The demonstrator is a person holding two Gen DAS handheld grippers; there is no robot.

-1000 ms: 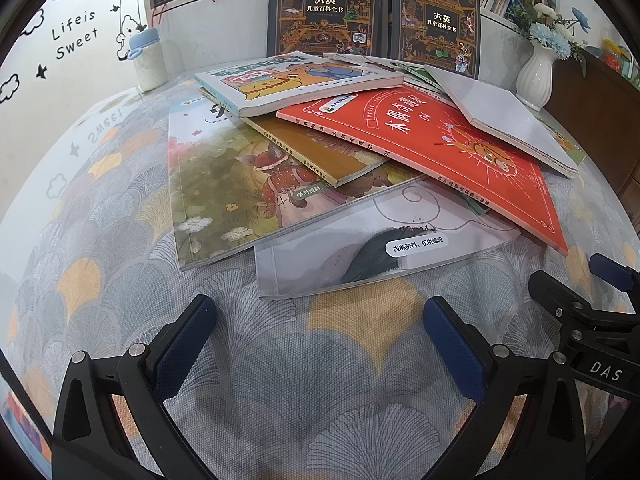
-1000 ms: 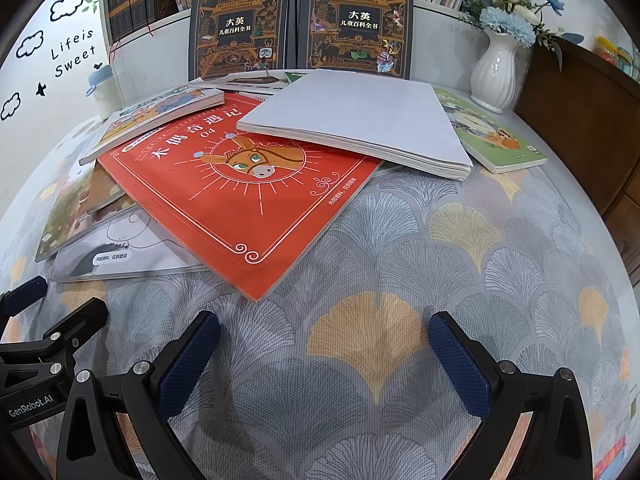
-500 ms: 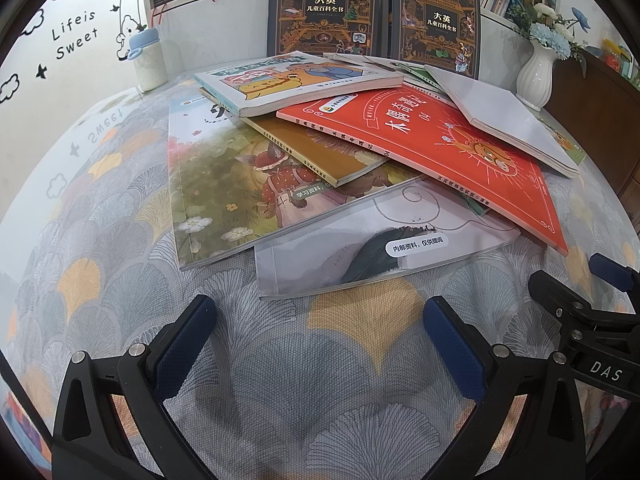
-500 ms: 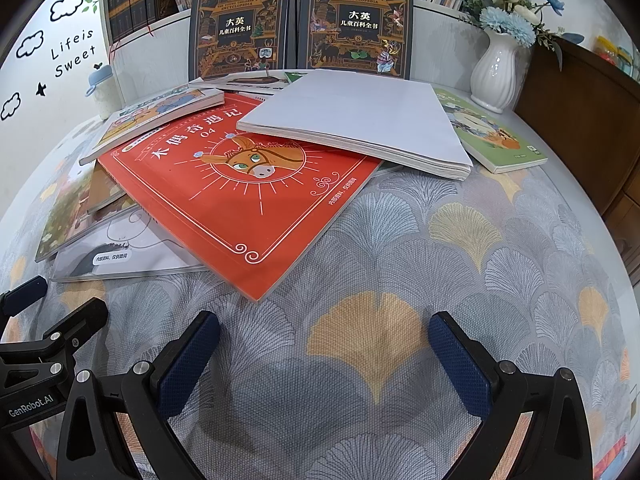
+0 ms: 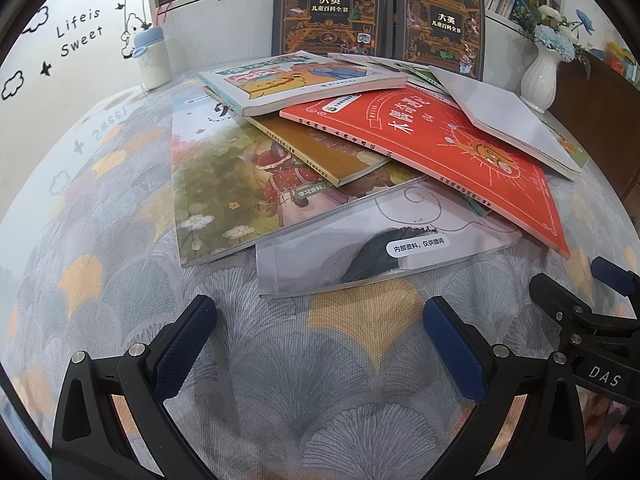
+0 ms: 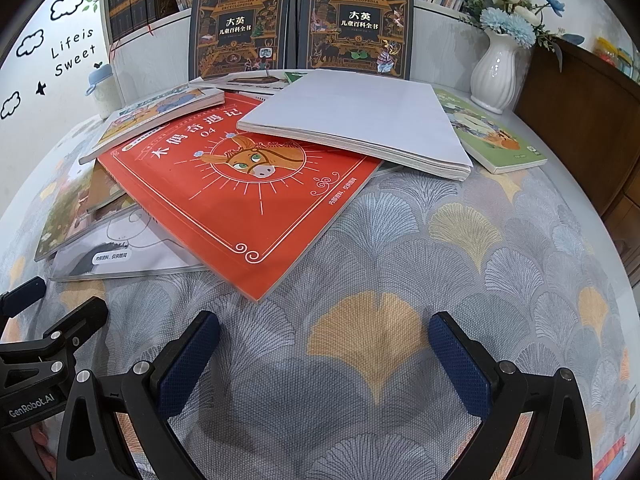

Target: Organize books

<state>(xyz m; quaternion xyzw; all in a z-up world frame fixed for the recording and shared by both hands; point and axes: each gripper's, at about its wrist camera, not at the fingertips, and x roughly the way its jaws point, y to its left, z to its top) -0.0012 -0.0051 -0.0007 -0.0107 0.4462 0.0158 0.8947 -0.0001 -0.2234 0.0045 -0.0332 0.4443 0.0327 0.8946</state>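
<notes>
Several books lie in a loose overlapping heap on the patterned tablecloth [image 5: 120, 280]. A red book [image 5: 432, 152] [image 6: 248, 192] sits on top near the middle, with a plain white-backed book [image 6: 352, 120] [image 5: 508, 120] overlapping its far edge. A grey-white picture book [image 5: 376, 248] lies nearest my left gripper [image 5: 320, 340], which is open just short of it and holds nothing. A large meadow-cover book [image 5: 224, 184] lies to the left under a brown book [image 5: 320, 152] and a cartoon book [image 5: 296, 80]. My right gripper [image 6: 324, 352] is open over bare cloth, just in front of the red book's corner.
Two dark encyclopedia volumes [image 6: 240, 24] [image 6: 360, 20] stand upright against the shelf behind the heap. A white vase of flowers [image 6: 496, 72] stands at the back right beside a green book [image 6: 488, 136]. A small white bottle [image 5: 154, 60] stands back left. A dark wooden cabinet [image 6: 580, 120] borders the right.
</notes>
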